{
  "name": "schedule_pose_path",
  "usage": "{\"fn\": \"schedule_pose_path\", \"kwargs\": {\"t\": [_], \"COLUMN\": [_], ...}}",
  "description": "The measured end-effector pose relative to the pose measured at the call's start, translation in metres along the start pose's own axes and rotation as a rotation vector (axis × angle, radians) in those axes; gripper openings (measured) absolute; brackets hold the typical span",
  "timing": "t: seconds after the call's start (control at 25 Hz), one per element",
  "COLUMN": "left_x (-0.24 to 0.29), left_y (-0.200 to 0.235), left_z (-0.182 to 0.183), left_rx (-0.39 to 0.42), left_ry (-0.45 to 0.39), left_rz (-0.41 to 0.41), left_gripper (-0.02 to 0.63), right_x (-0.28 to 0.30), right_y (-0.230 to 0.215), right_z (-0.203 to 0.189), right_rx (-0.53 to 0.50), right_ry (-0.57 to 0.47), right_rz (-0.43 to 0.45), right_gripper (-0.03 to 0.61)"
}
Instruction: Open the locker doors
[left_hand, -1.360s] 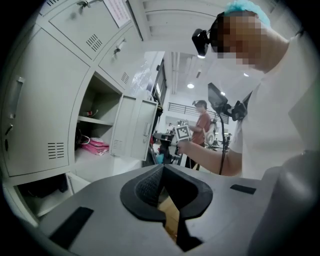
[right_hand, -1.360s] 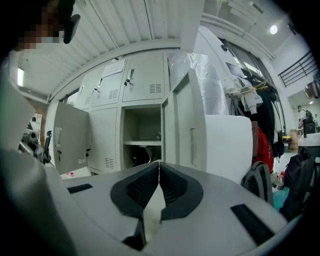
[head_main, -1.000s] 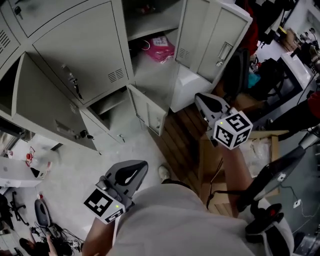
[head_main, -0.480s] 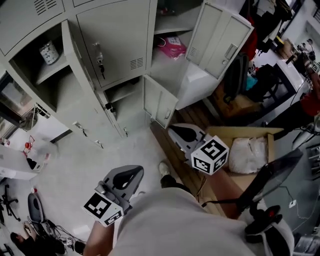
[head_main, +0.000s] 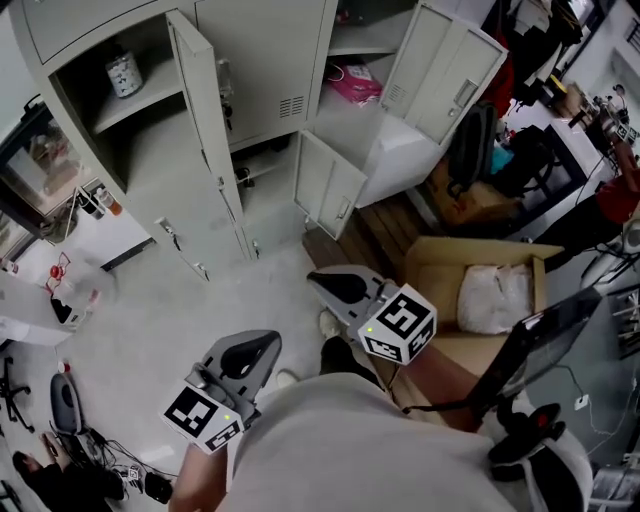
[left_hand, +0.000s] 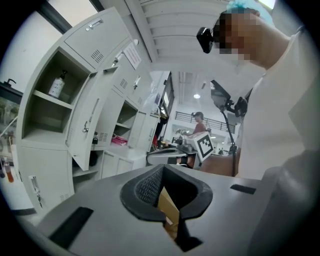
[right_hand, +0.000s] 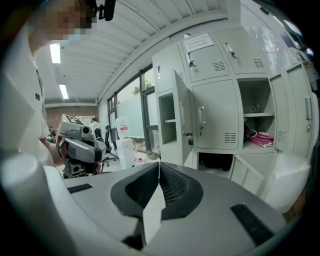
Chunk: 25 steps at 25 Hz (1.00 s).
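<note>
Lockers (head_main: 265, 50) with doors ajar, tops cut off.
Left gripper (head_main: 266, 341), right gripper (head_main: 320, 281) clamped together on nothing; door notice (right_hand: 198, 42) too small to read.

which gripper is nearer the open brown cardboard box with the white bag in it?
Right. In the head view the right gripper sits just left of the brown cardboard box, apart from it; the left gripper is lower and farther left again.

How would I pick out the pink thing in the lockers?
Find the grey lockers. Just right of the closed vented door, an open compartment holds the pink bag on its shelf. It alone is bright pink; the white canister sits far left.
</note>
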<state>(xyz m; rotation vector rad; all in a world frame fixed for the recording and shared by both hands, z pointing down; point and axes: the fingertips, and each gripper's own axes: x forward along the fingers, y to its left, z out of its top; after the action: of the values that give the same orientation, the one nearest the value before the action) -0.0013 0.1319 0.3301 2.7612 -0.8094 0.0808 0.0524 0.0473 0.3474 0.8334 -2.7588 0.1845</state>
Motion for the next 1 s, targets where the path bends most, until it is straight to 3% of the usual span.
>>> {"fn": "schedule_pose_path", "kwargs": {"t": [0.52, 1.0], "left_x": [-0.050, -0.049], "left_y": [-0.008, -0.003], "left_z": [-0.019, -0.025], "left_rx": [-0.005, -0.019], "left_ry": [0.009, 0.013], "left_rz": [0.057, 0.068], "left_gripper": [0.011, 0.010], "right_x": [0.019, 0.025], "right_y": [0.062, 0.065], "right_z": [0.002, 0.000], "right_rx": [-0.052, -0.081], "right_ry": [0.010, 0.024], "right_rz": [0.084, 0.108], "right_gripper": [0.017, 0.017]}}
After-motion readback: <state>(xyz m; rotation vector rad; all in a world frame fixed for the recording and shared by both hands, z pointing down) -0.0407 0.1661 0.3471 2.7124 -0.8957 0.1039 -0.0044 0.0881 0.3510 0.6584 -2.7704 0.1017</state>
